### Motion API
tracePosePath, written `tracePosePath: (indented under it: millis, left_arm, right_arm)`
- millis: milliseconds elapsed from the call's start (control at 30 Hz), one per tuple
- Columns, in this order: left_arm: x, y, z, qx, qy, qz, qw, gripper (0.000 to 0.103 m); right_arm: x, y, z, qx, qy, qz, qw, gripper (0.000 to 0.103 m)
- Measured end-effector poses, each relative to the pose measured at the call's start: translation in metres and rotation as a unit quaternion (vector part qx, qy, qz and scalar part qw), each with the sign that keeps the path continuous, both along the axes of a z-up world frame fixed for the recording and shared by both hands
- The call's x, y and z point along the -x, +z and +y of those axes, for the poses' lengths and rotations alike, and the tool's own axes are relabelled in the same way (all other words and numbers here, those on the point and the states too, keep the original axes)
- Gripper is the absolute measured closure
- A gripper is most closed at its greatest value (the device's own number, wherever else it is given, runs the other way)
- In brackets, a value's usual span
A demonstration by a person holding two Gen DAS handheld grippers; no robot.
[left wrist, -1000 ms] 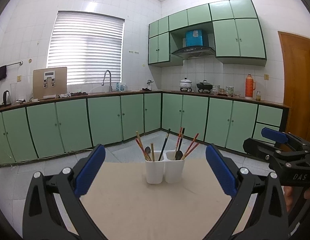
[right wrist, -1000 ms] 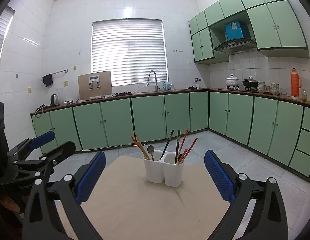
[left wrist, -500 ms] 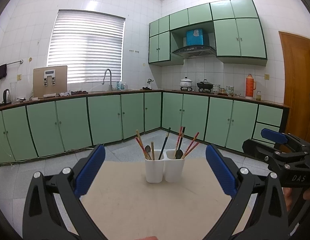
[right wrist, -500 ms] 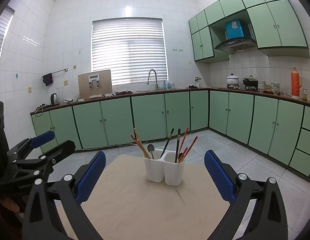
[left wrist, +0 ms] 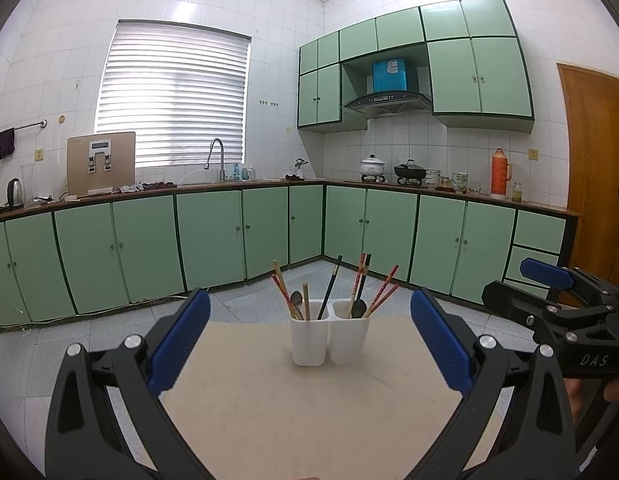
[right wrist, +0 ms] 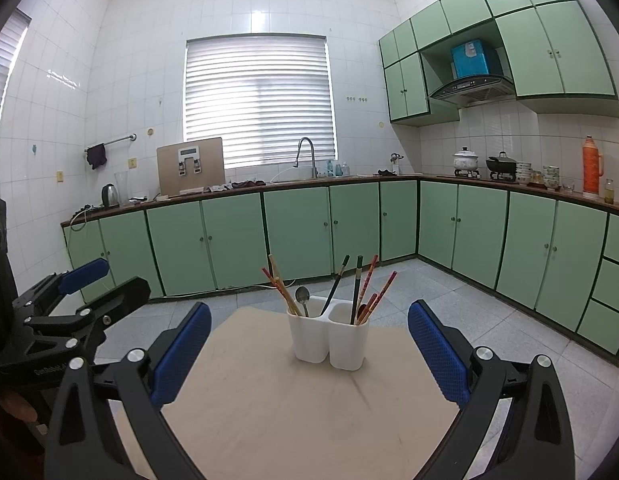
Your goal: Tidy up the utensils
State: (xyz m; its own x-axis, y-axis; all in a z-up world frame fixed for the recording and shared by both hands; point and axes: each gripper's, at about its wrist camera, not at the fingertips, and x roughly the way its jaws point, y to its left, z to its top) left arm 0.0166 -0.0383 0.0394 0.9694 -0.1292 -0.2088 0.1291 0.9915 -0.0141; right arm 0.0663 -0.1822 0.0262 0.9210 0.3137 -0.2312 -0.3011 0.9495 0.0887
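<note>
Your left gripper [left wrist: 309,340] is spread wide, empty. The white holder [left wrist: 329,338] stands mid-table, chopsticks [left wrist: 383,290] leaning outward. Your right gripper [right wrist: 309,346] is released too. If you bump those sticks, the holder may tip.

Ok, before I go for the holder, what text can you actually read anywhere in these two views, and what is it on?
"DAS" on the right gripper body, in the left wrist view.
White lettering on the left gripper body, in the right wrist view: too blurred to read.
Blue box above the range hood: label too small to read.
Brown panel on the counter: display unreadable.
Utensil holder: no text.
</note>
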Motion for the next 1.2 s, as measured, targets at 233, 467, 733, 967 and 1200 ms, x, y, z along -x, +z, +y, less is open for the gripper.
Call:
tracePosePath:
  millis: [233, 467, 733, 967, 1200]
  left_arm:
    - [-0.0001, 0.0001, 0.0009, 0.000, 0.000, 0.000, 1.0000, 0.006]
    - [-0.0001, 0.0003, 0.0008, 0.000, 0.000, 0.000, 1.0000, 0.006]
    - [-0.0004, 0.0003, 0.0011, 0.000, 0.001, 0.000, 1.0000, 0.006]
    - [0.0000, -0.0004, 0.0016, 0.000, 0.002, 0.000, 1.0000, 0.006]
    - [-0.0005, -0.0021, 0.0017, 0.001, 0.002, 0.000, 1.0000, 0.006]
  right_arm:
    - [-0.0003, 0.0002, 0.0013, 0.001, 0.000, 0.001, 1.000, 0.006]
    - [-0.0004, -0.0002, 0.0014, 0.001, 0.000, 0.001, 1.000, 0.006]
    - [-0.0006, -0.0001, 0.0019, 0.002, 0.000, 0.001, 1.000, 0.006]
    - [-0.0007, 0.0000, 0.0017, 0.002, 0.000, 0.001, 1.000, 0.006]
    - [-0.0013, -0.0019, 0.0022, 0.003, 0.001, 0.002, 1.000, 0.006]
